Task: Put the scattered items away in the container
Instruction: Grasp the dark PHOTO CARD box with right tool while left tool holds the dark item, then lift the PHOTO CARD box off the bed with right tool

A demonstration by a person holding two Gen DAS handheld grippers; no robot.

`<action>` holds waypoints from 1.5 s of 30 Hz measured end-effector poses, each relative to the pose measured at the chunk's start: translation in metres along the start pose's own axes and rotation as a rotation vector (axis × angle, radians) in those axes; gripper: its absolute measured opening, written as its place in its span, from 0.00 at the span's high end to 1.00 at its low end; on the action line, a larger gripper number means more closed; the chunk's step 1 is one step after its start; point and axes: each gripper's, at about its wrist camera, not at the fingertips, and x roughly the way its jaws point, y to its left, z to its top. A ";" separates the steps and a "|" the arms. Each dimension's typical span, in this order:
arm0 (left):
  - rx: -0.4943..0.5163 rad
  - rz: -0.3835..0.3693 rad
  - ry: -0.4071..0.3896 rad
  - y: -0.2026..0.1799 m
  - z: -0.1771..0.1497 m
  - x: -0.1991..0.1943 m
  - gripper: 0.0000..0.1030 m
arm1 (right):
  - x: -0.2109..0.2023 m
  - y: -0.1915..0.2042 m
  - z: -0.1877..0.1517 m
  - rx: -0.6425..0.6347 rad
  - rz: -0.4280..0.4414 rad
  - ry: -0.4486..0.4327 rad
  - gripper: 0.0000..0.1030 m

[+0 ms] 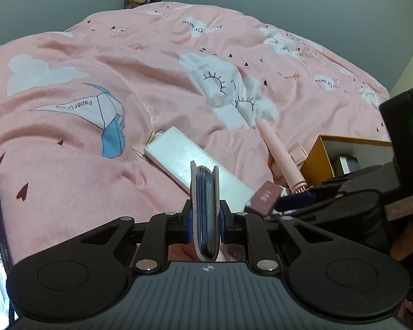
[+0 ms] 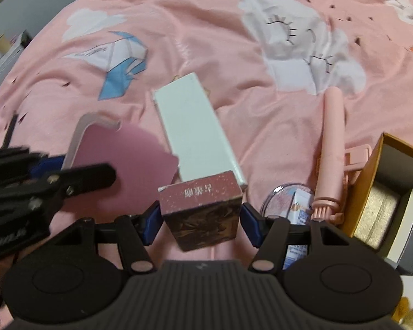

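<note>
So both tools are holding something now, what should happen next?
Probably carry the right tool with its dark red box across to the open orange box and drop it in. That container sits just beside it, with a pink brush lying between them.

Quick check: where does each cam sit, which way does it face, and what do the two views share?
Left wrist: on the left tongs, angled down over the pink duvet; they clamp a pink card holder; right tongs at the right edge.
Right wrist: on the right tongs, angled down; a maroon box sits between them.
Shared: white box, pink brush, orange container.
</note>
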 end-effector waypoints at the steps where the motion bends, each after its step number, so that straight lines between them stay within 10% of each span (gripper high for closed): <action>1: -0.001 -0.004 0.003 0.000 0.000 0.001 0.81 | 0.000 0.000 -0.001 0.009 -0.021 -0.013 0.39; 14: -0.001 -0.013 0.009 -0.001 -0.003 0.004 0.81 | 0.000 -0.004 -0.011 0.187 -0.103 -0.099 0.57; 26: 0.006 -0.010 0.007 -0.004 -0.007 0.007 0.81 | 0.032 -0.006 -0.007 0.283 -0.115 -0.089 0.37; 34: 0.008 -0.005 0.010 -0.004 -0.007 0.008 0.81 | 0.009 -0.012 -0.012 0.257 -0.139 -0.110 0.69; 45: 0.032 0.015 0.045 -0.007 -0.009 0.010 0.80 | 0.009 -0.016 -0.010 0.242 -0.148 -0.120 0.72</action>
